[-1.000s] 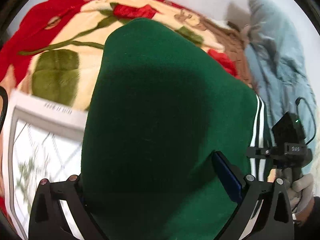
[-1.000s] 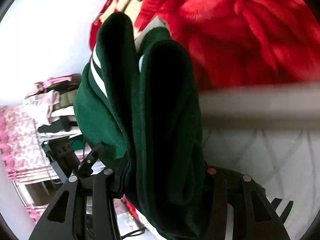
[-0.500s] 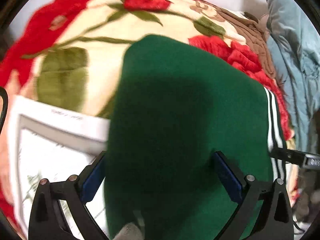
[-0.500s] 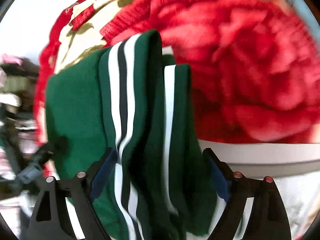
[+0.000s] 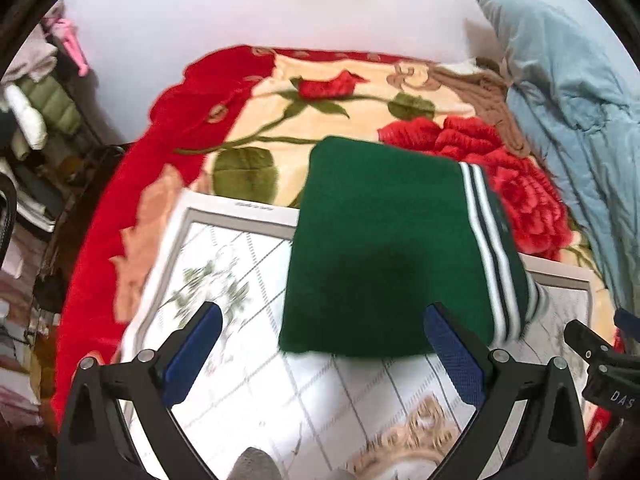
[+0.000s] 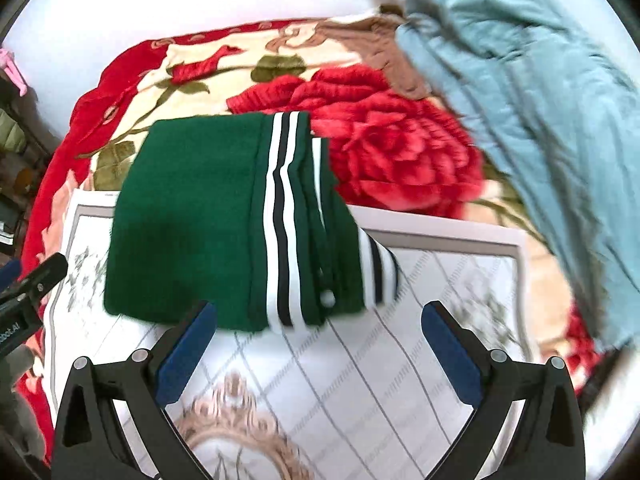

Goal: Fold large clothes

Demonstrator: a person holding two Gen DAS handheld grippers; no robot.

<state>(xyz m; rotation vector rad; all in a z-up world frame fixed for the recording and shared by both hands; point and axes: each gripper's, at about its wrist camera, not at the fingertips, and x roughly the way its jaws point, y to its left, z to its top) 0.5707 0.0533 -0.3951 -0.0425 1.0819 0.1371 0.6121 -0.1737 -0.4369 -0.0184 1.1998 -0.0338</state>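
Green garment (image 5: 384, 248) is folded into a compact rectangular bundle, lying flat and free of both grippers. White and dark striped trim (image 6: 282, 220) runs along its right edge; a striped cuff (image 6: 378, 276) sticks out at the near right corner, with a small white button (image 6: 328, 298) just beside it. The bundle's near half sits on a white patterned mat (image 5: 320, 392) with grey grid lines and a beige ornament; the far half overhangs onto the red rose blanket (image 5: 480, 148) underneath.

Left gripper (image 5: 320, 352): jaws spread wide, nothing between them, blue pads (image 5: 192, 352) on either side of the bundle's near edge, just short of it. Cannot tell if the right pad touches the fabric.

Right gripper (image 6: 316, 348): jaws also wide apart, empty, sitting just in front of the striped edge. Left pad (image 6: 188, 344) overlaps the bundle's near edge in the view; contact unclear.

Each gripper shows at the edge of the other's view. Light blue quilt (image 6: 520, 80) is bunched up on the right side of the bed, well apart from the garment. Cluttered shelf with clothes (image 5: 36, 112) at far left. White wall (image 5: 280, 8) behind the bed. Both views have some motion blur.
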